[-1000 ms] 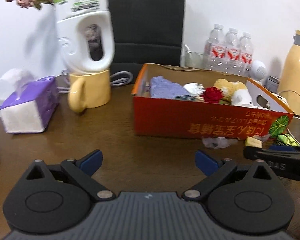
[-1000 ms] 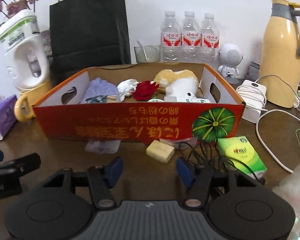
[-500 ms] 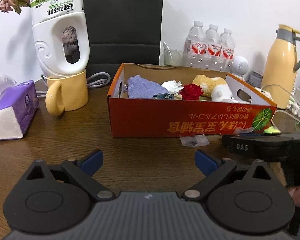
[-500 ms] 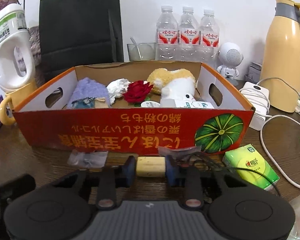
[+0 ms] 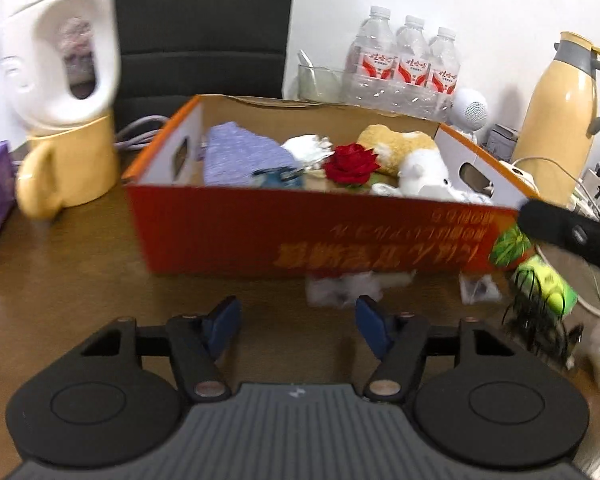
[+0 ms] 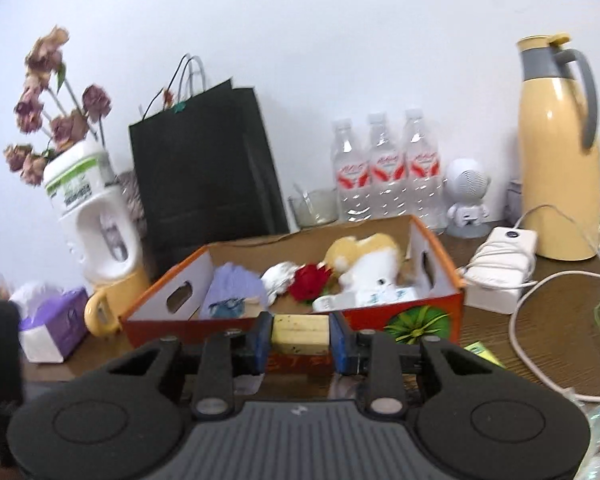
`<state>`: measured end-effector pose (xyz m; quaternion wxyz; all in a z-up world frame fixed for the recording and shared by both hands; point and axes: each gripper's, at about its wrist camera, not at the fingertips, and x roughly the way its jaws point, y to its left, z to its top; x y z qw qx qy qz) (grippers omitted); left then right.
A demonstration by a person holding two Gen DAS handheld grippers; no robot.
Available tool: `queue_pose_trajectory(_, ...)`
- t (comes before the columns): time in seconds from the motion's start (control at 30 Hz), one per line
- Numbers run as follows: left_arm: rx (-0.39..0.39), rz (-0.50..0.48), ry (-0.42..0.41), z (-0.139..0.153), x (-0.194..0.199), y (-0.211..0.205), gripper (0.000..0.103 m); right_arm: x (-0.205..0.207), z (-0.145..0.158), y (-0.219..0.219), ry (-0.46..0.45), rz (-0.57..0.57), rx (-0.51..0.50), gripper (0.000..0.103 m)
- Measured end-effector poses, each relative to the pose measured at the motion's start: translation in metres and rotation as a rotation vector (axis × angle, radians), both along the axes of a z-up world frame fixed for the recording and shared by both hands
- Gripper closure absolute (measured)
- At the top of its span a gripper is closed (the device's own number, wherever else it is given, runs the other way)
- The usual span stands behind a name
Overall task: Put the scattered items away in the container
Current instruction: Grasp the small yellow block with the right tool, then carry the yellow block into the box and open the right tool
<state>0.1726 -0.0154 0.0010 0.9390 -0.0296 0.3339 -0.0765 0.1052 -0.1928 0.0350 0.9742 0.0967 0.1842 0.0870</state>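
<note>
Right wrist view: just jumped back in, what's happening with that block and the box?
The right tool is shut on a small pale yellow block, held up in front of the near wall of the orange cardboard box, not yet over the opening. The box already holds a red rose, a lilac cloth and a white and yellow plush toy. The left tool is open and empty, low over the brown wooden table, with a crumpled clear wrapper just ahead of it.

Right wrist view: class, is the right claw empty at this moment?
No: the right claw is shut on a pale yellow block, held between its blue pads in front of the orange box.
</note>
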Motion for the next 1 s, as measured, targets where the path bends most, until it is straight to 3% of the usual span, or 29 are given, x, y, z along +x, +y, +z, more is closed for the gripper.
queue_pose_trajectory(0.1, -0.019, -0.012, 0.009, 0.001, 0.011, -0.009, 0.035, -0.002, -0.001, -0.009, 0.007, -0.005, -0.002, 0.074)
queue_pose_trajectory(0.2, -0.004, 0.015, 0.016, -0.003, 0.018, -0.018, 0.029, -0.003, -0.004, -0.017, 0.027, -0.005, 0.012, 0.074)
queue_pose_trajectory(0.3, 0.023, 0.014, 0.007, -0.006, 0.020, -0.026, 0.029, -0.006, -0.005, -0.020, 0.031, 0.009, 0.032, 0.074)
queue_pose_trajectory(0.33, 0.040, 0.015, 0.000, -0.007, 0.020, -0.029, 0.032, -0.006, -0.004, -0.019, 0.028, 0.015, 0.030, 0.074)
queue_pose_trajectory(0.4, 0.057, 0.014, -0.011, -0.007, 0.019, -0.032, 0.051, -0.008, -0.004, -0.017, 0.022, 0.029, 0.026, 0.074)
queue_pose_trajectory(0.67, 0.063, 0.015, -0.057, -0.005, 0.004, -0.026, 0.082, -0.014, -0.001, -0.012, -0.010, 0.063, 0.031, 0.074)
queue_pose_trajectory(1.0, 0.041, 0.040, -0.108, 0.012, -0.051, -0.005, 0.094, -0.018, -0.008, 0.010, -0.004, 0.134, -0.035, 0.073)
